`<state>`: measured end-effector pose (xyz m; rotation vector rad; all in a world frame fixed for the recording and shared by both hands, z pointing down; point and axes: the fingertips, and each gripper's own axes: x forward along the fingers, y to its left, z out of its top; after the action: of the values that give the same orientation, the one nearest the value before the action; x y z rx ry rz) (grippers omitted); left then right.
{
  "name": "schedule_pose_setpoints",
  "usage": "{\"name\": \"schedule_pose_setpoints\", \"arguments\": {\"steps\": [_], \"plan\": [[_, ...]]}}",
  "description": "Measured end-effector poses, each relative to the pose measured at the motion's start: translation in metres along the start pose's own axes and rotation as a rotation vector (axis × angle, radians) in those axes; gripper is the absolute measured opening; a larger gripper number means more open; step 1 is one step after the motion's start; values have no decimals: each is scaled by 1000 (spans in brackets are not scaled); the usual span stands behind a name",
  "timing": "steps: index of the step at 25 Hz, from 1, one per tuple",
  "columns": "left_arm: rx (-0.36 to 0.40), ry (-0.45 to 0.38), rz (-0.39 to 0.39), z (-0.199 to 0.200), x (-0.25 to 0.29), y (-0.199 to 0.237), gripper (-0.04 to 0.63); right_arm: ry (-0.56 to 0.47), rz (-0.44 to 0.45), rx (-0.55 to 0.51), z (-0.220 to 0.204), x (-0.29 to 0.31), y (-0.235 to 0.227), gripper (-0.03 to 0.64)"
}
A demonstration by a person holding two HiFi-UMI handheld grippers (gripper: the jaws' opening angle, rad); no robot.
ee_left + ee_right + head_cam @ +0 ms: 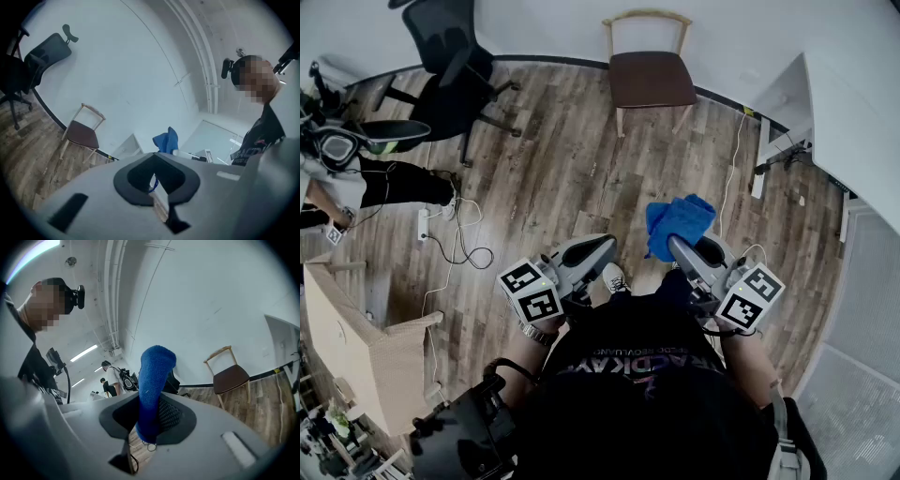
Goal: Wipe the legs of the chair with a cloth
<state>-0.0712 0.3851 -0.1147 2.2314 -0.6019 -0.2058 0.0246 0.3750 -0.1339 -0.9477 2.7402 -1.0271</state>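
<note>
Approach step: the right gripper [677,246] clamps the blue cloth [680,220], the left gripper [600,247] is closed on nothing, and the chair [650,77] stands well apart at the wall [544,28], so the next move requires walking up to it.

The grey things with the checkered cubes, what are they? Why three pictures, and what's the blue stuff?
They are claws, tools a person holds, one in each hand. One picture comes from a camera on the person's head, looking down. The other two come from cameras riding on the claws. The right claw pinches a blue cloth. The left claw holds nothing. Across the wooden floor stands a chair with a brown seat; its legs are what the cloth should wipe.
</note>
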Motion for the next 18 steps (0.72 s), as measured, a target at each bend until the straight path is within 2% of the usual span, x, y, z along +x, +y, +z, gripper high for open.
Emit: {"name": "schedule_pose_setpoints", "arguments": {"steps": [15, 18], "plan": [[-10, -15, -3, 0, 0, 2, -3, -27, 5, -10, 4, 1, 4, 92], [56, 6, 15, -1, 0, 2, -2, -27, 0, -25, 4, 2, 4, 92]]}}
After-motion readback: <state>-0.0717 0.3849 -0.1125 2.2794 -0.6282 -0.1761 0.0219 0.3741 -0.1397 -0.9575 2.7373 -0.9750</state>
